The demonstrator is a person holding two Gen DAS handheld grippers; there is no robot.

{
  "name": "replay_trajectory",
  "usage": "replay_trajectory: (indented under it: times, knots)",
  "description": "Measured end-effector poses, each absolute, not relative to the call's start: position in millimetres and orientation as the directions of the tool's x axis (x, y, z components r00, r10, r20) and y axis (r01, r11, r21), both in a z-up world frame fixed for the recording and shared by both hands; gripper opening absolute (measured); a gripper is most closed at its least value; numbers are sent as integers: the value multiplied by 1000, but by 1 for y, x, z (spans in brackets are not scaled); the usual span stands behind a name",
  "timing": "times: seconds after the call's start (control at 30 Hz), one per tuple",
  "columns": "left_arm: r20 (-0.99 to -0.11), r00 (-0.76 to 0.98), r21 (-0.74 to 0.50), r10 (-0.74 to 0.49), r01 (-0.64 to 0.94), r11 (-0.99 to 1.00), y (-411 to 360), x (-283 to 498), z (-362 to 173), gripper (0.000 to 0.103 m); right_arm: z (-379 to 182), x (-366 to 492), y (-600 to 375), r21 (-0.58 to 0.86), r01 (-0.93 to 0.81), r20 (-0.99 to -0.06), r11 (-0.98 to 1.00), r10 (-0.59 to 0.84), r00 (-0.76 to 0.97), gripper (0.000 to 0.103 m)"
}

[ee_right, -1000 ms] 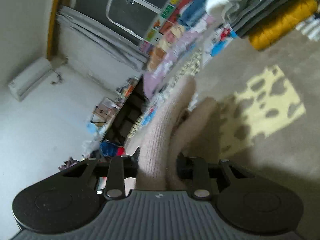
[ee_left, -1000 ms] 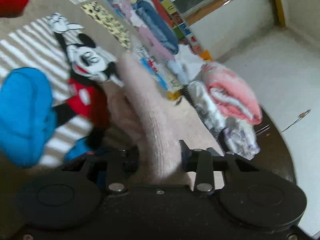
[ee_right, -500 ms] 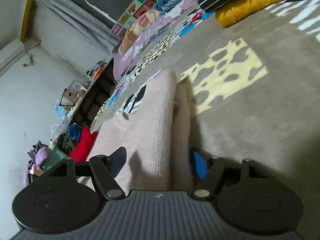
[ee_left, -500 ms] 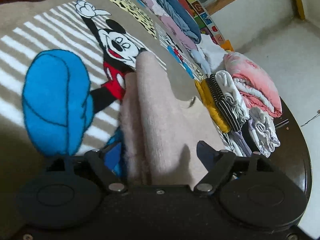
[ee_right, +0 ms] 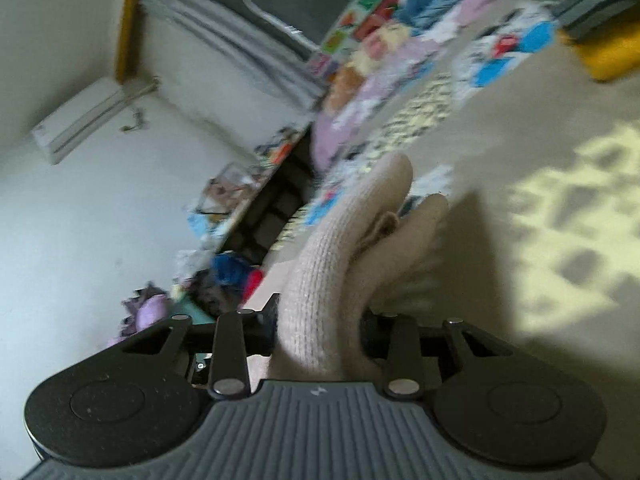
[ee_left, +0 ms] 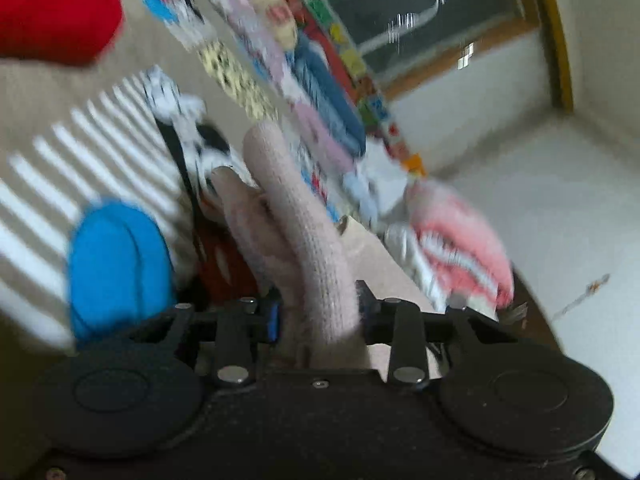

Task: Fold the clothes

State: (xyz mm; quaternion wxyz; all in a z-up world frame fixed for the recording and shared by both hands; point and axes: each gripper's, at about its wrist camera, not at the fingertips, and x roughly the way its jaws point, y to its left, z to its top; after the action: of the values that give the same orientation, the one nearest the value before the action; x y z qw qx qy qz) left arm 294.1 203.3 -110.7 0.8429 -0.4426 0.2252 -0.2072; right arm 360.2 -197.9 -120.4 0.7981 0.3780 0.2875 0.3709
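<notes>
Both grippers, spread open around the knit half a second ago, are now clamped on it again and lifted, views blurred by motion.

Left gripper [ee_left: 318, 314]: jaws pinched on a thick roll of the pale pink knit [ee_left: 296, 236], which rises from the jaws over the rug [ee_left: 60, 148]. Right gripper [ee_right: 320, 322]: jaws likewise pinched on the knit [ee_right: 340, 256], bunched in two lobes above the rug [ee_right: 520, 168].

Step, as I judge it: carrying a held edge over to make a fold. To do it well, keep both grips level and evenly spaced so the edge stays taut, swing over together, lower flat, and only then release. The bunched grab looks thick; some layers could slip or drag crooked.

Further off in the left view: blue patch [ee_left: 116, 264] and cartoon mouse [ee_left: 200, 148] on the rug, a folded pink-and-white pile [ee_left: 456, 252], red cloth [ee_left: 56, 8]. Right view: yellow item [ee_right: 608, 52], wall air conditioner [ee_right: 84, 116].

Writing: none legible; a small logo mark on the right gripper body [ee_right: 319, 391], probably a brand glyph, too small to read.
</notes>
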Motion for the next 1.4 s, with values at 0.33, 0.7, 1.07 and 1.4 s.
replay_trajectory:
  times: [0.33,0.7,1.07,1.4]
  knots:
    - [2,973,-817,-230,134,561,290,260,-51,32,-62,445,-80,785,-564,-31,256,926,377,36]
    - [-369,794,-243,484,-585,774,267,292,-18,92,-48,529,88,792,-570,-85,218,964,250,45]
    - [-410,809,-96,421,-498,862,211,304,-33,92,-58,477,42,632,-590,-269,502,857,440,59]
    - [-472,796,-111,380,-481,870,214,284,-19,98,-11,414,50,307,-628,-535,715,675,508,88]
